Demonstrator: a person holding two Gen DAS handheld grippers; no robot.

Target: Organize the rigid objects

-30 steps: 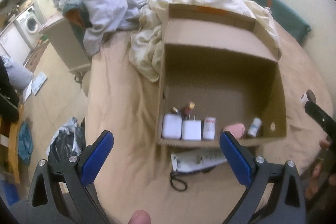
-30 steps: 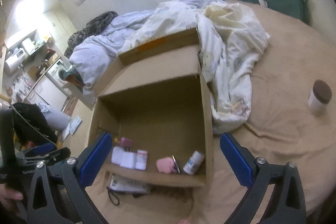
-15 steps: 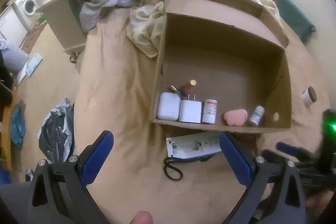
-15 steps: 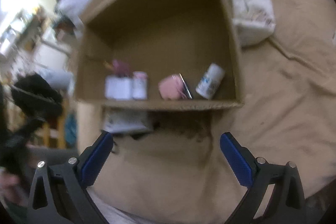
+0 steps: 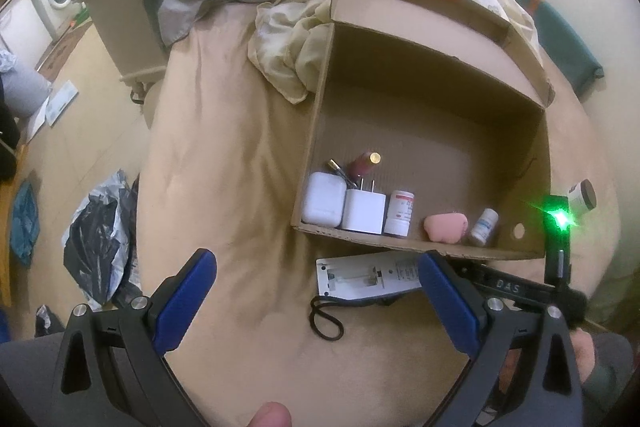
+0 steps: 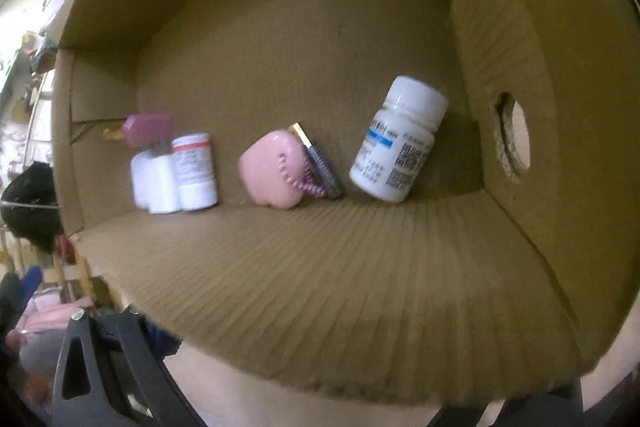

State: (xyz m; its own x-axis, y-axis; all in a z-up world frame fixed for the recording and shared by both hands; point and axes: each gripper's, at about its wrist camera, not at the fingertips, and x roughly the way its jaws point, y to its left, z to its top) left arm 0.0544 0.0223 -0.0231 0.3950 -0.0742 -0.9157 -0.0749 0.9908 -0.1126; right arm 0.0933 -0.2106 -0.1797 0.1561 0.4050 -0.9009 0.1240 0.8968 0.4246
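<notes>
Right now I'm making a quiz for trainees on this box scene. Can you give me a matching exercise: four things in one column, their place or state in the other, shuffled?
Things:
1. pink case
2. white charger plug
3. blue-label bottle
4. white flat pack

Places or states:
A. on the bed, outside the cardboard box
B. leaning tilted, nearest the box wall with the round hole
C. prongs up, between the earbud case and the red-label bottle
D. beside a dark comb

Pairs: 1-D, 2-C, 3-B, 4-A

White charger (image 5: 364,213), pill bottles (image 5: 400,213), pink case (image 6: 276,169) line the cardboard box's (image 5: 440,99) near wall, one bottle (image 6: 398,139) tilted
</notes>
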